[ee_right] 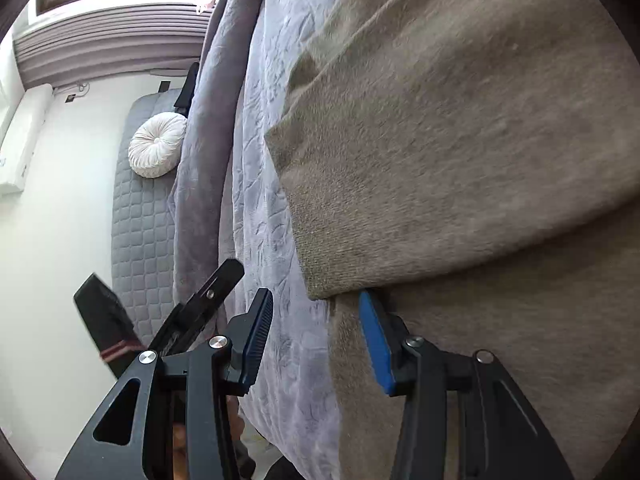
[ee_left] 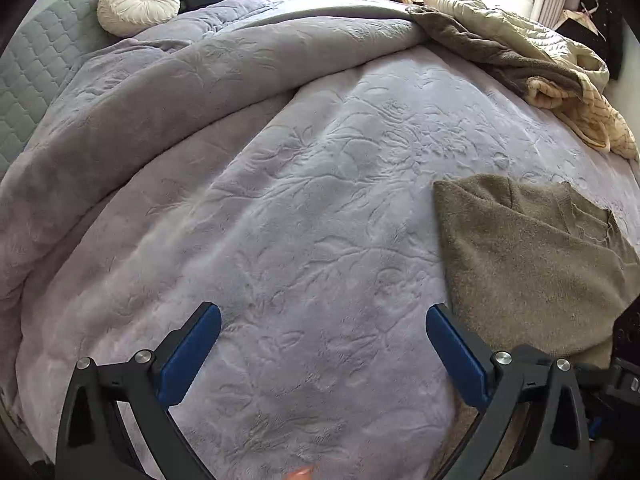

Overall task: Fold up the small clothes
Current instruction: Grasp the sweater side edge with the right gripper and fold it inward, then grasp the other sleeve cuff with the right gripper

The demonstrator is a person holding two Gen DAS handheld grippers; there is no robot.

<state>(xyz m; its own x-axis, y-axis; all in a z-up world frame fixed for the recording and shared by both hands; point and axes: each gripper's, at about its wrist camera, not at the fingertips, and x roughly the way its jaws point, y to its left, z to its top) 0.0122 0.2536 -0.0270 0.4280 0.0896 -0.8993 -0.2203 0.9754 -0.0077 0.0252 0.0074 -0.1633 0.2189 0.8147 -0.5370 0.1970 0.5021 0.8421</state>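
An olive-brown knitted sweater (ee_left: 532,264) lies flat on the lilac embossed blanket (ee_left: 300,200) at the right of the left wrist view. My left gripper (ee_left: 322,310) hovers over bare blanket just left of it, wide open, with nothing between its fingers. In the right wrist view the sweater (ee_right: 460,140) fills the right side, one layer folded over another. My right gripper (ee_right: 316,296) stands open at the corner of that folded layer. Its right pad (ee_right: 374,336) is close to the fold's edge, its left pad (ee_right: 258,340) over the blanket (ee_right: 272,160). No cloth is pinched.
A rolled grey duvet (ee_left: 160,92) crosses the bed's far side, with a round cream cushion (ee_left: 138,2) by the quilted headboard (ee_left: 36,72). A heap of beige and brown clothes (ee_left: 520,52) lies at the far right. The bed's edge and a white wall (ee_right: 60,240) show left.
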